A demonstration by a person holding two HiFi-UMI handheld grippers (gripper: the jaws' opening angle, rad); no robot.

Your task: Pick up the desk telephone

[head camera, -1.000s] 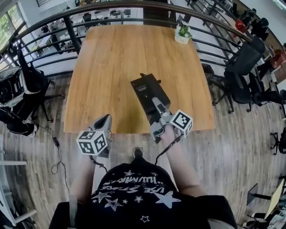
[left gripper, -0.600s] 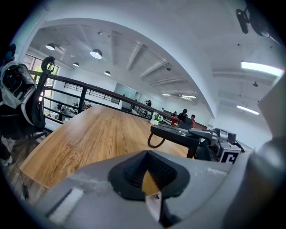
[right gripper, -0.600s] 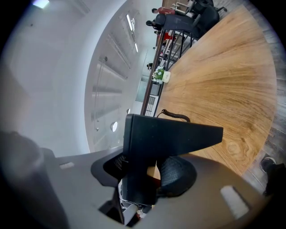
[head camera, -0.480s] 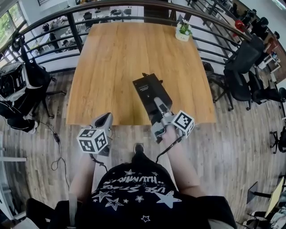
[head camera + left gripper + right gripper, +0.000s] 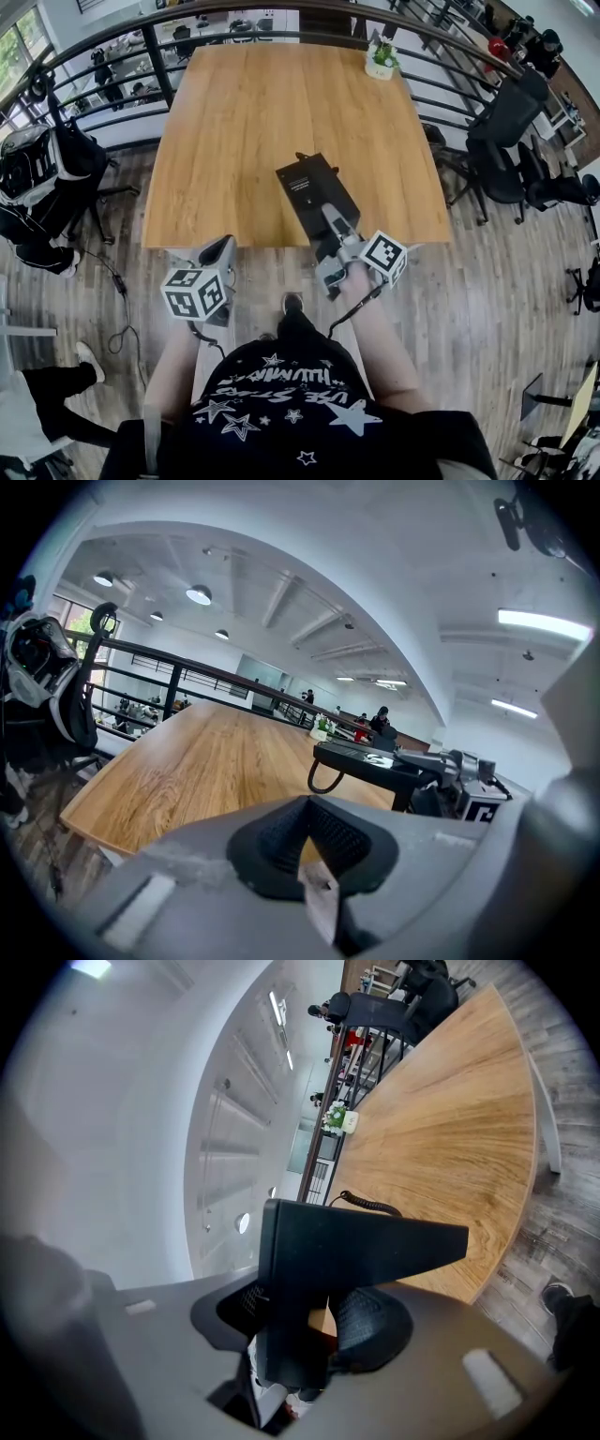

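The black desk telephone hangs in the air over the near part of the wooden table, with its coiled cord dangling below. My right gripper is shut on the telephone's near end. In the right gripper view the pads clamp the black body from both sides. My left gripper hovers off the table's near edge at the left, and its jaws are together with nothing between them. The left gripper view shows the telephone and the right gripper to its right.
A small potted plant stands at the table's far right corner. A black railing curves round the table's far side. Office chairs stand on the right, a chair with bags on the left. A person's leg shows at lower left.
Both grippers and the telephone have drawn back toward the table's near edge, the grip unchanged. A person's leg has come into view at the lower left.
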